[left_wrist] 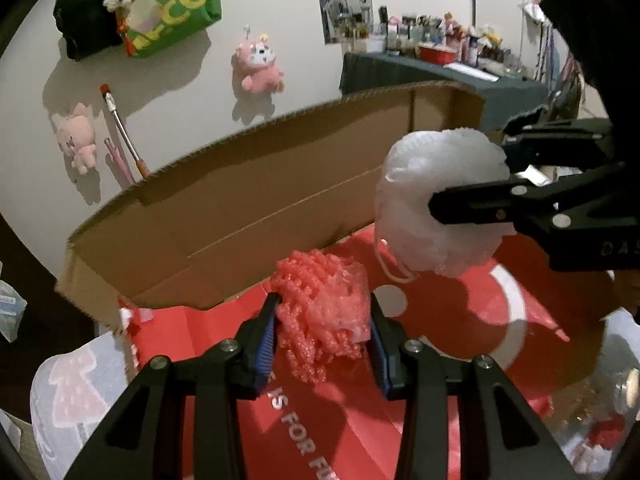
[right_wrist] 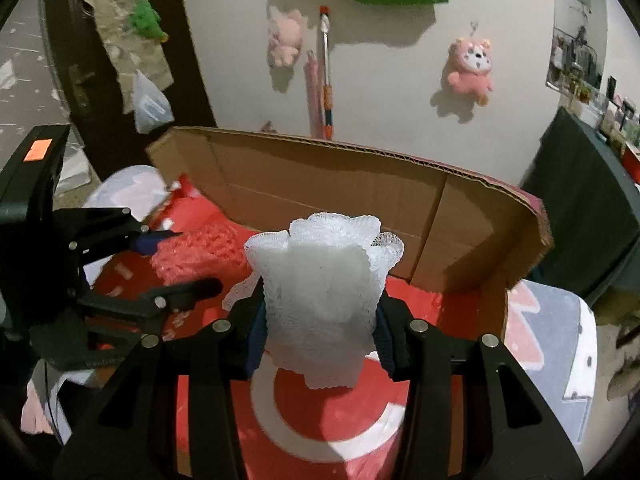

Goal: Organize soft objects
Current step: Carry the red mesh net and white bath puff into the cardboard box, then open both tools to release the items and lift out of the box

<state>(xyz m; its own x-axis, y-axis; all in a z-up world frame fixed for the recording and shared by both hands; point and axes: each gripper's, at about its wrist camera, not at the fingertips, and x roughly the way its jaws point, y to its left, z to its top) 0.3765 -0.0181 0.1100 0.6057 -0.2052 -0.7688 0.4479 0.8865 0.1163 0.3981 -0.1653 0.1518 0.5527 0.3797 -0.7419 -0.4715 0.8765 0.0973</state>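
My left gripper [left_wrist: 322, 320] is shut on a pink mesh bath pouf [left_wrist: 324, 312], held over the red printed flap of an open cardboard box [left_wrist: 224, 208]. My right gripper [right_wrist: 320, 320] is shut on a white mesh bath pouf [right_wrist: 320, 292], also above the red flap. In the left wrist view the white pouf [left_wrist: 436, 200] hangs to the right and higher, pinched by the right gripper [left_wrist: 472, 184]. In the right wrist view the left gripper [right_wrist: 188, 260] and pink pouf [right_wrist: 200, 252] are at the left. A thin cord loop dangles under the white pouf.
The box's tall brown flap [right_wrist: 340, 184] stands behind both poufs. Pink plush toys [left_wrist: 258, 66] and a green bag [left_wrist: 176, 4] hang on the wall behind. A cluttered dark table [left_wrist: 440, 72] stands at the right. Patterned fabric [right_wrist: 552, 340] lies beside the box.
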